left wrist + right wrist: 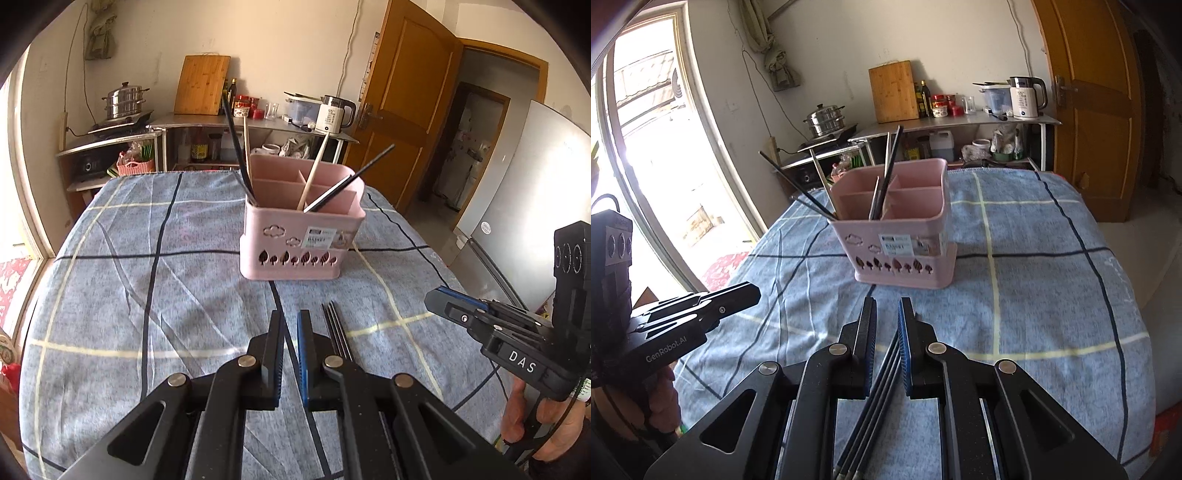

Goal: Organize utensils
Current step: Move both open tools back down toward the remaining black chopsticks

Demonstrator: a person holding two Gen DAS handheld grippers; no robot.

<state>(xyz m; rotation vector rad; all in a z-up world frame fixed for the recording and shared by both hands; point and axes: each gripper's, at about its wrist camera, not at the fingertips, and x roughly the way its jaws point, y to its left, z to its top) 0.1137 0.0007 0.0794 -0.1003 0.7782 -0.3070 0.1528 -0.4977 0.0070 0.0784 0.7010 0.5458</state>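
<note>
Between the fingers of the right hand-held gripper (887, 314), narrowly parted and gripping nothing, lie dark chopsticks (882, 387) on the counter (1052, 295). Picking them up seems the step in hand; next, close, lift, drop into the pink holder (897, 236). Left hand-held gripper (290, 325) hovers narrow, empty.

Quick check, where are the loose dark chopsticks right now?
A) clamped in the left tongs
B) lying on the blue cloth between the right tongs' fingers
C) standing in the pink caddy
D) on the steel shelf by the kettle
B: in the right wrist view the bundle of dark chopsticks lies flat on the blue checked cloth, passing between the fingers of the right tongs, which stand apart and not yet closed on it.
</note>
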